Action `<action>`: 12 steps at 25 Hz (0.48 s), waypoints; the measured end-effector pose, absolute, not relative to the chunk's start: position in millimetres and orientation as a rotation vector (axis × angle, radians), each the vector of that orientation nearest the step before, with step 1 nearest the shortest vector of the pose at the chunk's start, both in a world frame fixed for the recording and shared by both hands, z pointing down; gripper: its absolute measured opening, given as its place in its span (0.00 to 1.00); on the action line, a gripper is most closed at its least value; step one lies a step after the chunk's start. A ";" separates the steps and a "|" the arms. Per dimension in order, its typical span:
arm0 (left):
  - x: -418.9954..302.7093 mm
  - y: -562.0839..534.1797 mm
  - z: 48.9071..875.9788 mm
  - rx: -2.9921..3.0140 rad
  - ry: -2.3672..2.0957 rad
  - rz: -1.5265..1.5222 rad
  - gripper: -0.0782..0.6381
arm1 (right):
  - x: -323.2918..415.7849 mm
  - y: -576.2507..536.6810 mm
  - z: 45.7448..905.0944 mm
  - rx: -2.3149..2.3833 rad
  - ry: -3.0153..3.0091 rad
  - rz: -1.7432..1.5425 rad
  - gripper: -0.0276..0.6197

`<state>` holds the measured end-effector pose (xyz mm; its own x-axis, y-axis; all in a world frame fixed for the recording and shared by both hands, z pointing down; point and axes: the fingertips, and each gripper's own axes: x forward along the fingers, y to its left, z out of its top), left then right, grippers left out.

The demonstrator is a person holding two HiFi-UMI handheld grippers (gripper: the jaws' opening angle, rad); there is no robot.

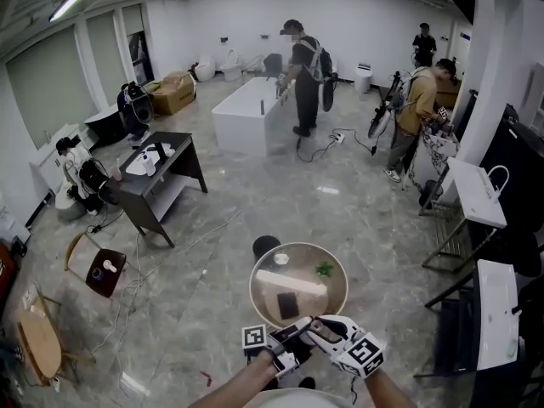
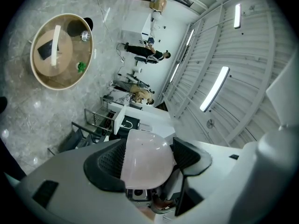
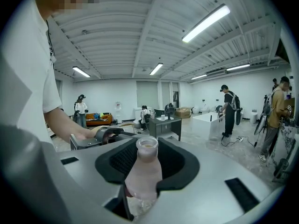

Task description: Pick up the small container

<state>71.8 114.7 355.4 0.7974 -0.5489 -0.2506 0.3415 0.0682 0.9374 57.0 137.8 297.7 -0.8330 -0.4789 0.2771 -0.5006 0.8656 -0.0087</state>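
The small container (image 3: 144,174), a pale pink translucent bottle with an open neck, stands upright between the jaws of the right gripper (image 3: 148,158). Both black pads press on its body, and the jaws are only partly apart, at the bottle's own width. The left gripper (image 2: 148,161) has its jaws wider, closed on a pale dome-shaped piece (image 2: 144,155) that fills the gap from pad to pad; whether it is a lid cannot be told. In the head view the two grippers meet low in the middle, tips close together, over the near edge of a round table (image 1: 252,291) with a glassy top and a wooden layer under it. On the table lie a small green thing (image 1: 325,269), a small white thing (image 1: 280,258) and a dark rectangular thing (image 1: 289,304), all well apart from the grippers. A black round stool (image 1: 266,246) stands just beside the table's far edge. The floor (image 1: 212,253) is grey and marbled, with cables trailing over it. Farther off stand a dark desk (image 1: 157,181) and a long white block (image 1: 242,121), with a person (image 1: 302,75) beside the block and long ceiling lights (image 3: 205,22) overhead.
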 end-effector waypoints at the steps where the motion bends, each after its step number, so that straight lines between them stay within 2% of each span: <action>1: 70.9 113.2 354.8 1.348 -0.189 -0.676 0.56 | 56.2 136.4 297.3 0.743 -2.774 0.117 0.28; 12: 67.3 105.6 353.1 1.353 -0.188 -0.674 0.56 | 52.5 128.9 294.6 0.743 -2.783 0.109 0.28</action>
<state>67.3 105.6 353.1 0.7990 -0.5465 -0.2509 0.3373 0.0618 0.9394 52.5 128.9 294.6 -0.8360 -0.4797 0.2665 -0.4992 0.8665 -0.0061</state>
